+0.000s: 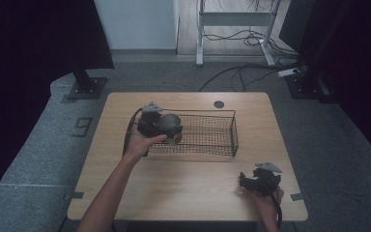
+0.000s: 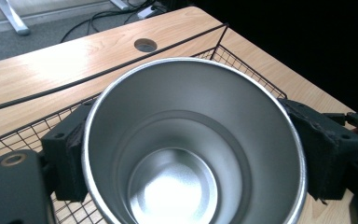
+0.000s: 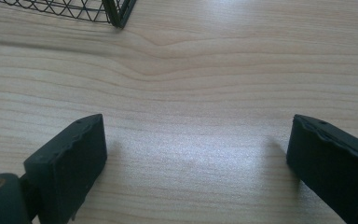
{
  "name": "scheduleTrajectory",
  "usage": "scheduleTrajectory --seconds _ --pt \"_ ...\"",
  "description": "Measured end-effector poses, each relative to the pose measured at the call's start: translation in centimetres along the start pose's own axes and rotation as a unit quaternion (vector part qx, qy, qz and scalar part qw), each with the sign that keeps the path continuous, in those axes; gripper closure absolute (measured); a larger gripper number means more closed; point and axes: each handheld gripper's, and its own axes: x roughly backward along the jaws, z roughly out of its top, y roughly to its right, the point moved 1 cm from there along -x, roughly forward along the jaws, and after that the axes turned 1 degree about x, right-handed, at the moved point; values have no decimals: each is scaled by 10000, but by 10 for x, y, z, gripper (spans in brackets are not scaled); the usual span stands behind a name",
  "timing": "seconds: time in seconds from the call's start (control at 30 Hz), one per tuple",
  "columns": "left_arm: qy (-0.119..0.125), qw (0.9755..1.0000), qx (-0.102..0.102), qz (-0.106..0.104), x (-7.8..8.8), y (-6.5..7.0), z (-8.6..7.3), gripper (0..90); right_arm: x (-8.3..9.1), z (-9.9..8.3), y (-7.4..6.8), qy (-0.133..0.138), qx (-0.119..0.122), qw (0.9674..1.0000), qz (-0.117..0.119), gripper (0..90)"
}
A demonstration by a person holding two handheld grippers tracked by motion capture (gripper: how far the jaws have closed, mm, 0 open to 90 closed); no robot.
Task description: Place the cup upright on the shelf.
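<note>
The bench is the widest thing before me, pale wood with a round hole near its far edge. On its far half stands a black wire basket, long and low, its left end under my left hand.

In my left gripper I carry a steel cup. My jaws stand on either side of its wall, pads pressed to the metal left and right, so they are clamped on it and spread about as wide as the cup itself. In the left gripper view I look straight down into its open mouth: bright rim, stepped inner wall, round bottom with a glare on it. The cup is upright to my jaws and sits over the left end of the basket; the mesh shows beneath it and the top wire runs behind it. I cannot tell whether its base touches the mesh or hangs just above it. From the high view the cup reads as a dark rounded shape at the basket's near-left corner, with my hand wrapped around the gripper body behind it.

My right gripper is well apart from all this, low over the near-right part of the bench. Its jaws gape wide with bare wood between them and nothing in their grasp. In the right gripper view a corner of the basket shows at the top, some way ahead of the pads.
</note>
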Motion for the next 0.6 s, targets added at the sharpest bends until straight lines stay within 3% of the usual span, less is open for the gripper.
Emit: scheduleTrajectory --seconds 0.43,0.6 --pt "-57 9998 90 160 -5 -17 7 144 0 0 0 -6 -1 10000 3 48" --pt "-80 9998 151 130 -10 -21 9 144 0 0 0 -6 -1 10000 2 48"
